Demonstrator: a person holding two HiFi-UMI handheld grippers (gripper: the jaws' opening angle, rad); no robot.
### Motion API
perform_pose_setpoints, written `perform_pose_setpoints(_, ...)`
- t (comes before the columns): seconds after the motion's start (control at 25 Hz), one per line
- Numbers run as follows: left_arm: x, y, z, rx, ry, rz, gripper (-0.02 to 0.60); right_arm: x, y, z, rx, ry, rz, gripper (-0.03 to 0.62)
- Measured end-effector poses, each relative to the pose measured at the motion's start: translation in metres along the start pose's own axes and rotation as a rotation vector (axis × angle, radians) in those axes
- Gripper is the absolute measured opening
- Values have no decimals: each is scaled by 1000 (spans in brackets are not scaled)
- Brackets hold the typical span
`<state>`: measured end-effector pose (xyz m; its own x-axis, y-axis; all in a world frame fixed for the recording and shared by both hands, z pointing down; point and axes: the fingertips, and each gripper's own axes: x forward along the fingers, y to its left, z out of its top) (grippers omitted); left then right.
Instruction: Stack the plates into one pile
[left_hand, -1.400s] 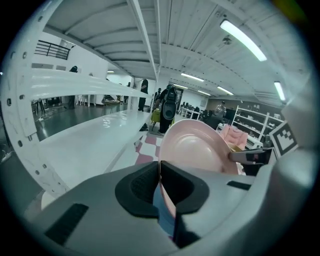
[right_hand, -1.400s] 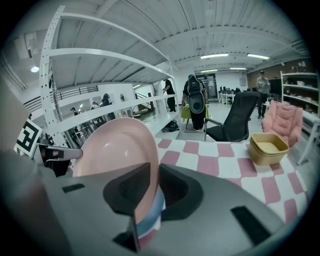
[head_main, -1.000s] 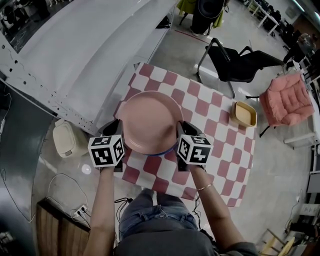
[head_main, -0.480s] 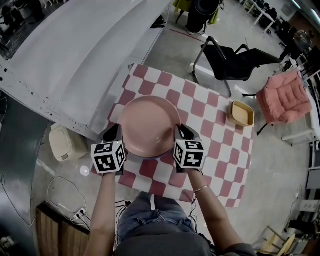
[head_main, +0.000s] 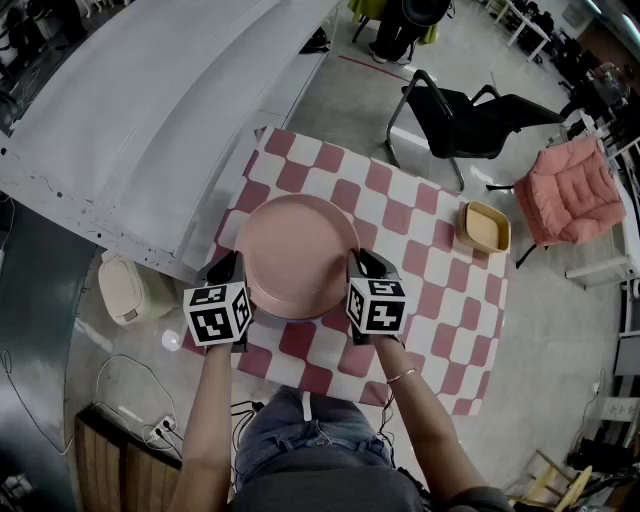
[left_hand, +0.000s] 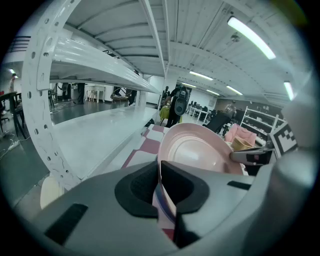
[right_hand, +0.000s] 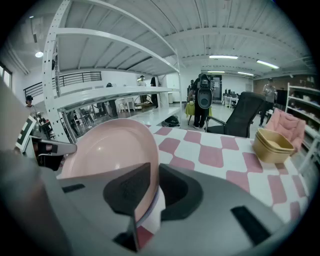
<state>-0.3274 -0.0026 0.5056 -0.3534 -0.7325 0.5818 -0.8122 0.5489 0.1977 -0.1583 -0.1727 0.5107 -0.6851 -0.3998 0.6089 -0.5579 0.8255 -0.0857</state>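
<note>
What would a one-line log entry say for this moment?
left gripper: shut on pink plate rim | right gripper: shut on opposite rim | pink plate: over checkered table | yellow dish: apart

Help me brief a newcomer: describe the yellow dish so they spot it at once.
Find the table with the checked cloth. Near its right edge, nearest the pink cushioned chair, sits the yellow dish. Unlike the big round pink plate, it is small, squarish and deep.

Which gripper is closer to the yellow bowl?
Right. The right gripper grips the pink plate on the side toward the yellow bowl; the left gripper grips its opposite side, farther away.
</note>
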Motion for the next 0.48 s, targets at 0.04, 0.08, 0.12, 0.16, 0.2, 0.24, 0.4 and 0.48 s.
perform_pose_setpoints(0.04, 1, 0, -1, 2, 5, 2, 31, 1, 0, -1, -4, 4, -1, 64)
perform_pose_setpoints(0.08, 2, 1, -2, 3, 10, 5, 31, 2, 0, -2, -11, 8, -2, 64)
perform_pose_setpoints(0.12, 3, 1, -3, 4, 14, 8, 32, 3, 0, -3, -19, 12, -5, 64)
perform_pose_setpoints(0.16, 4, 1, -4, 4, 17, 10, 32, 4, -1, -4, -29, 16, -8, 64)
perform_pose_setpoints(0.2, 4, 2, -4, 4, 19, 12, 32, 5, -1, -5, -38, 20, -11, 64)
perform_pose_setpoints(0.24, 5, 2, -5, 3, 20, 14, 32, 6, -1, -6, -47, 24, -13, 64)
perform_pose_setpoints(0.4, 8, 3, -9, -8, 30, 20, 35, 11, -2, -11, -58, 39, -16, 64)
perform_pose_setpoints(0.48, 9, 4, -12, -15, 38, 22, 37, 13, -2, -14, -60, 50, -15, 64)
